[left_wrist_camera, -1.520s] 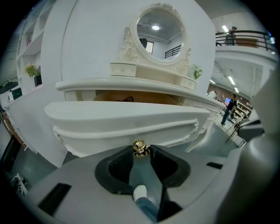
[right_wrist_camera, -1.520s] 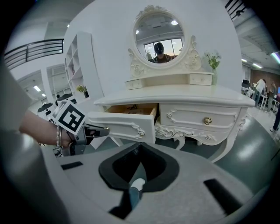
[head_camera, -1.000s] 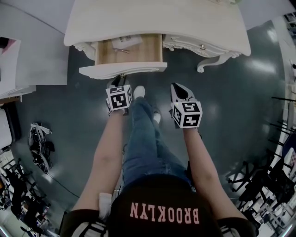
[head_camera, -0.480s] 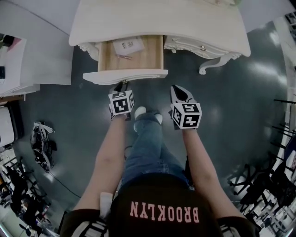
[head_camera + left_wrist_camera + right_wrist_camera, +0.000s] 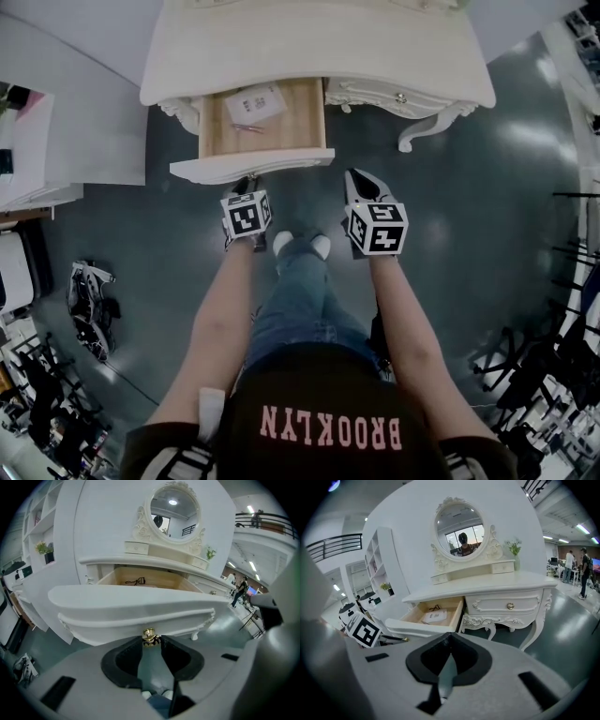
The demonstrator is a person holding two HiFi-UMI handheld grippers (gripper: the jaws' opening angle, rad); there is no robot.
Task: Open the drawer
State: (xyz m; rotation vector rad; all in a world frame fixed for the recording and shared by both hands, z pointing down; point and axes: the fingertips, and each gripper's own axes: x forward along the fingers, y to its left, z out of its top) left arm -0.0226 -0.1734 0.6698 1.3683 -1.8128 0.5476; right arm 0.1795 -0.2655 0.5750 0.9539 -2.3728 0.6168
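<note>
The drawer (image 5: 300, 122) stands out from the left half of the dressing table (image 5: 319, 47), with a closed drawer (image 5: 398, 97) to its right. In it a card (image 5: 255, 101) lies toward the back and a small object (image 5: 246, 128) nearer the front. The left gripper (image 5: 246, 181) is at the drawer front with the knob (image 5: 149, 635) between its jaws; the right gripper (image 5: 361, 178) hangs to its right, clear of the table.

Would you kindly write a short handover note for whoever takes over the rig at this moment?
Left gripper: shut on the brass knob of the left drawer.
Right gripper: shut, empty, held in the air to the right of the drawer.
The drawer is pulled well out of the dressing table; a paper lies inside.
Done: drawer open.
Left: probably just release the knob and back away.
</note>
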